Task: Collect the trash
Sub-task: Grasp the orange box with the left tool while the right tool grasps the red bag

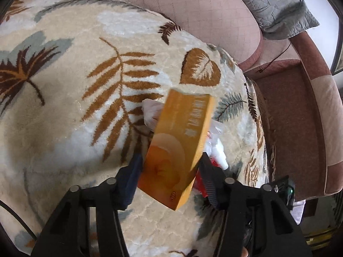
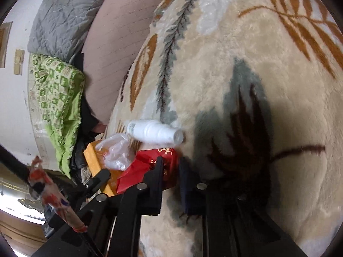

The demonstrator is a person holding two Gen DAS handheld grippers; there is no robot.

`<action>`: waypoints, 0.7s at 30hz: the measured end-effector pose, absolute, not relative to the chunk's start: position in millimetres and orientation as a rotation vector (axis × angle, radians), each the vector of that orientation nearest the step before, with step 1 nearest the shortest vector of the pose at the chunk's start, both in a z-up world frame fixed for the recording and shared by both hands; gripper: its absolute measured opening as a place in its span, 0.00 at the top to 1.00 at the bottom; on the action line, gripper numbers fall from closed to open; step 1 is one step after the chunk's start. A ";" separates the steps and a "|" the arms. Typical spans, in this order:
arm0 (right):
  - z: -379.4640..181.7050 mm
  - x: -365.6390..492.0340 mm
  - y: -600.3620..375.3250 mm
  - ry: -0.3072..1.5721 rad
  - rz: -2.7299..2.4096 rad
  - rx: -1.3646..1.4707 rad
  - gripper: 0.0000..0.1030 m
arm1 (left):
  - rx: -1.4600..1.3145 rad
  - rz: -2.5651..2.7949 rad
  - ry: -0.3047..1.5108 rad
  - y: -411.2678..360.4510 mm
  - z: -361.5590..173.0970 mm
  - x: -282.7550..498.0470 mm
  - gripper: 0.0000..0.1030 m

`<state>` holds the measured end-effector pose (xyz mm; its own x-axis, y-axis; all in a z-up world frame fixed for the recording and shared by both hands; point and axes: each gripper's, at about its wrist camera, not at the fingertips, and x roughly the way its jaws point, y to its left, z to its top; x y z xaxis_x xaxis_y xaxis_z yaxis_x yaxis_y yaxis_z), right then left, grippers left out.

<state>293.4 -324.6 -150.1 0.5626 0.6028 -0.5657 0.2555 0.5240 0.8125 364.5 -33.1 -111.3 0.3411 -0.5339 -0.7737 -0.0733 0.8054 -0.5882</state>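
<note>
- Orange cardboard makes up the box (image 1: 180, 147) that our left gripper (image 1: 171, 167) pinches between its two fingers, lifted off the blanket (image 1: 70, 111) and tilted; in the right wrist view only its edge (image 2: 94, 160) shows.
- Under and behind the box we see a crumpled clear plastic bag (image 2: 116, 153), lying on the cream fleece with its brown and grey leaf print.
- Just beside the bag we see a white plastic bottle (image 2: 154, 131) lying on its side, its cap end pointing toward the middle of the blanket.
- Below the bottle lies a red wrapper (image 2: 148, 167) with gold print; our right gripper (image 2: 171, 169) has one finger on the wrapper and the other on bare fleece, the fingers a little apart and nothing pinched between them.
- Past the blanket edge we see a pink quilted mattress (image 1: 193, 10), a grey quilted pillow (image 1: 272, 2) and a green patterned cloth (image 2: 57, 98).
</note>
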 end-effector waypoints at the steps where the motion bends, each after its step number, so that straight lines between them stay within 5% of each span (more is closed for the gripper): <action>1: -147.7 290.5 -323.5 0.986 0.257 1.029 0.87 | -0.590 -0.326 1.199 -33.9 -108.2 363.1 0.52; 4: -132.7 274.4 -321.0 0.946 0.259 1.007 0.87 | -0.575 -0.301 1.176 -33.8 -95.2 356.4 0.56; 5: -125.4 267.1 -321.2 0.929 0.252 0.989 0.87 | -0.574 -0.297 1.166 -33.0 -90.8 354.3 0.75; 21: -8.6 138.6 -315.4 0.704 0.206 0.795 0.88 | -0.636 -0.292 1.034 -0.7 -10.7 283.7 0.75</action>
